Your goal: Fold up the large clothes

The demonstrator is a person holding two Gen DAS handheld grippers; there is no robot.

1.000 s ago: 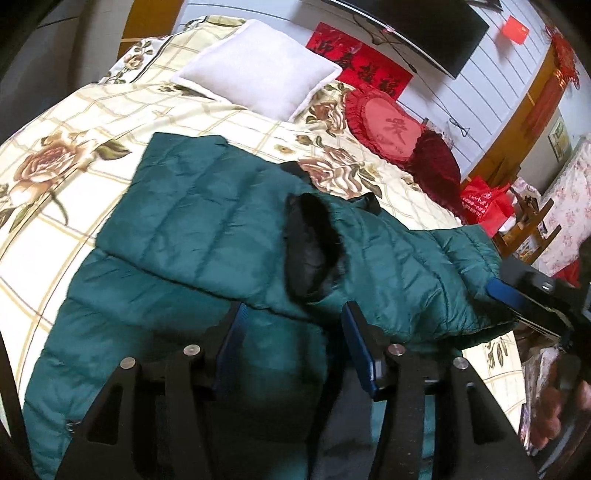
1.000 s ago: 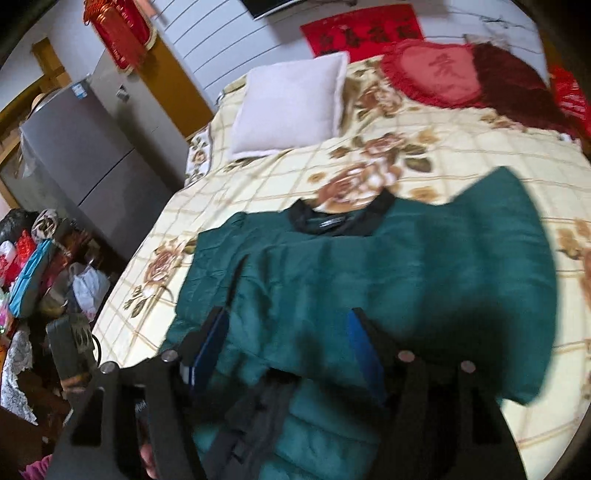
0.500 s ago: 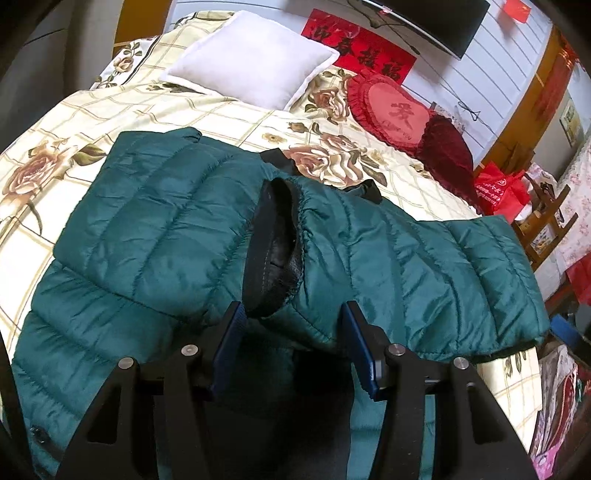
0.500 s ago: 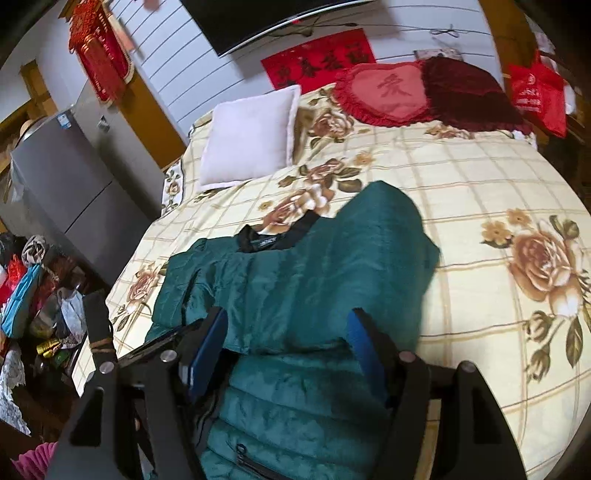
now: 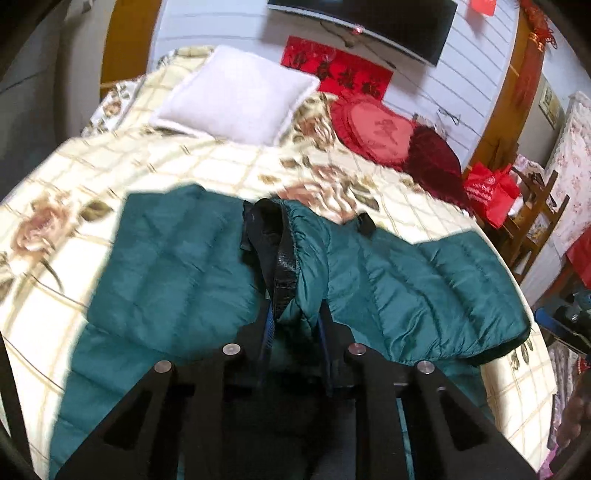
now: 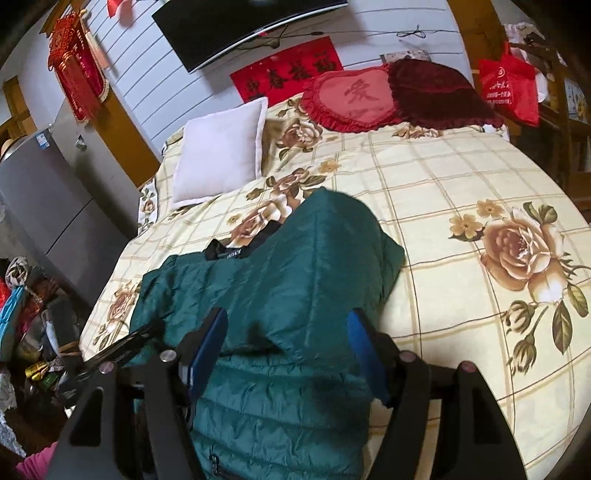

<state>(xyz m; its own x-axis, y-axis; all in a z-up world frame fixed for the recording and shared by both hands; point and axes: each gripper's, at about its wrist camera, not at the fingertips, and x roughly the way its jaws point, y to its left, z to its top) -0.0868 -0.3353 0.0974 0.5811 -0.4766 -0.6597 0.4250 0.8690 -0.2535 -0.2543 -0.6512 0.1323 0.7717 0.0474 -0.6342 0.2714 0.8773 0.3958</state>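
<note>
Left gripper (image 5: 295, 325): jaws drawn close together, clamped on a fold of the green down jacket (image 5: 177, 273) beside its black-lined sleeve cuff (image 5: 273, 251). The blue finger pads (image 5: 269, 325) press the fabric from both sides.

Right gripper (image 6: 286, 343): jaws spread wide, nothing between them in contact. The jacket (image 6: 280, 295) lies under and between the pads; the pictures do not show them touching it.

Jacket position: spread flat on the floral bedspread (image 6: 461, 192), on the near half of the bed. Its long axis runs from the viewer toward the headboard. The hem end is nearest, under the grippers; the black collar (image 6: 236, 251) points toward the far end. In the left wrist view both sleeves are folded across the body, one lying to the left, the other reaching right to the bed's edge. In the right wrist view the right sleeve stands humped over the torso.

Beyond the collar: bare bedspread, then a white pillow (image 6: 221, 147), a red heart cushion (image 6: 351, 99) and a dark red cushion (image 6: 439, 92) at the head. A television (image 6: 236, 26) hangs on the wall behind.
</note>
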